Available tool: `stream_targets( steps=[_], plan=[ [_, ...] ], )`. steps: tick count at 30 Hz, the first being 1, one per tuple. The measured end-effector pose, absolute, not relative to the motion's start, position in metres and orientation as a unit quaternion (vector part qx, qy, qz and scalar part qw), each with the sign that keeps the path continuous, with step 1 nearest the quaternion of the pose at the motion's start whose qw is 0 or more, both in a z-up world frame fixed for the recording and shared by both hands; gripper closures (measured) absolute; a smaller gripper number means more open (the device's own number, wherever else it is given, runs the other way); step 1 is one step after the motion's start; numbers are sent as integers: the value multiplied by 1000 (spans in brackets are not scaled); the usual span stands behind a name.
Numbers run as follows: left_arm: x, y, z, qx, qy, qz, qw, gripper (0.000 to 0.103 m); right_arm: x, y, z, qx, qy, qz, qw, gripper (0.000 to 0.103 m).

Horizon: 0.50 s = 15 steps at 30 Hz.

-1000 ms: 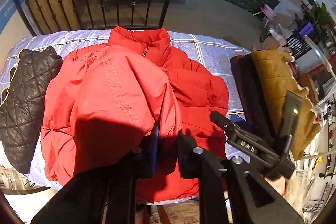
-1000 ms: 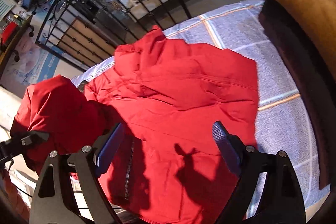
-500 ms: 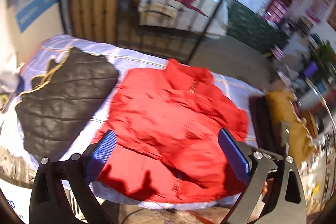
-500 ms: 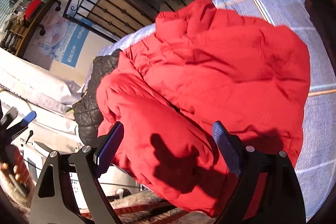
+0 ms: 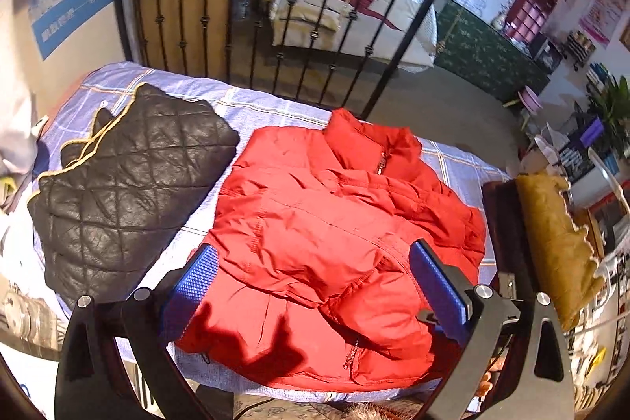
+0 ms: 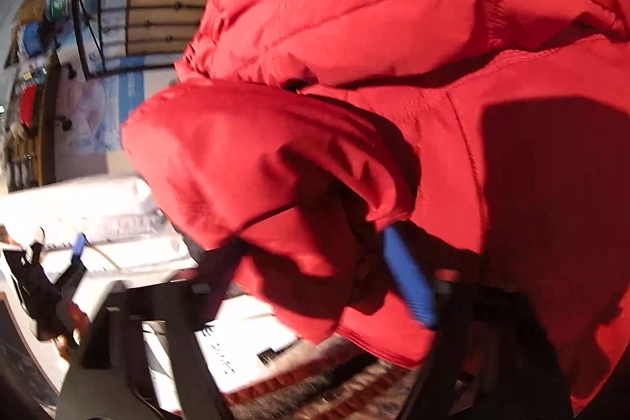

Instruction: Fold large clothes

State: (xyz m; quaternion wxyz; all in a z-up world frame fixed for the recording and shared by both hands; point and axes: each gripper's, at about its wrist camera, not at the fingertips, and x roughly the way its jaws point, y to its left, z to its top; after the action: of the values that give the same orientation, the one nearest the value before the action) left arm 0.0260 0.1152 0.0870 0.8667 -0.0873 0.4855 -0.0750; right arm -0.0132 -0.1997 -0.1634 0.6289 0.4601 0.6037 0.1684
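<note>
Right tongs (image 6: pixel 315 262) closing on red jacket (image 5: pixel 338 235) hem; left tongs (image 5: pixel 315 286) wide.

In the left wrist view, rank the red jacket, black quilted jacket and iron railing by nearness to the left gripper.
1. Red jacket: directly beneath the left gripper.
2. Black quilted jacket: left on the bed.
3. Iron railing: beyond the bed's far edge.

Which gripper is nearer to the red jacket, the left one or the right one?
Right. The right gripper is at the red jacket's near edge, its jaws closing with a bunched fold between them. The left gripper hovers over the jacket with jaws wide open, holding nothing.
</note>
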Motion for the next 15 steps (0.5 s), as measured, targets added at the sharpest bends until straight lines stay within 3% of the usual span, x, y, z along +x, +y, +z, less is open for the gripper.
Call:
stream_targets(
  steps=[3, 10, 13, 15],
  plan=[
    [28, 107, 87, -74, 482, -85, 869, 8, -2, -181, -105, 368, 572, 222, 699, 92],
    [44, 135, 93, -121, 454, -58, 881, 8, 42, -154, 80, 41, 403, 296, 865, 96],
    [55, 144, 93, -143, 440, -56, 885, 8, 55, -147, 111, -61, 344, 301, 887, 96],
    [62, 145, 89, -146, 431, -57, 889, 8, 77, -146, 92, -106, 355, 278, 887, 96]
  ],
)
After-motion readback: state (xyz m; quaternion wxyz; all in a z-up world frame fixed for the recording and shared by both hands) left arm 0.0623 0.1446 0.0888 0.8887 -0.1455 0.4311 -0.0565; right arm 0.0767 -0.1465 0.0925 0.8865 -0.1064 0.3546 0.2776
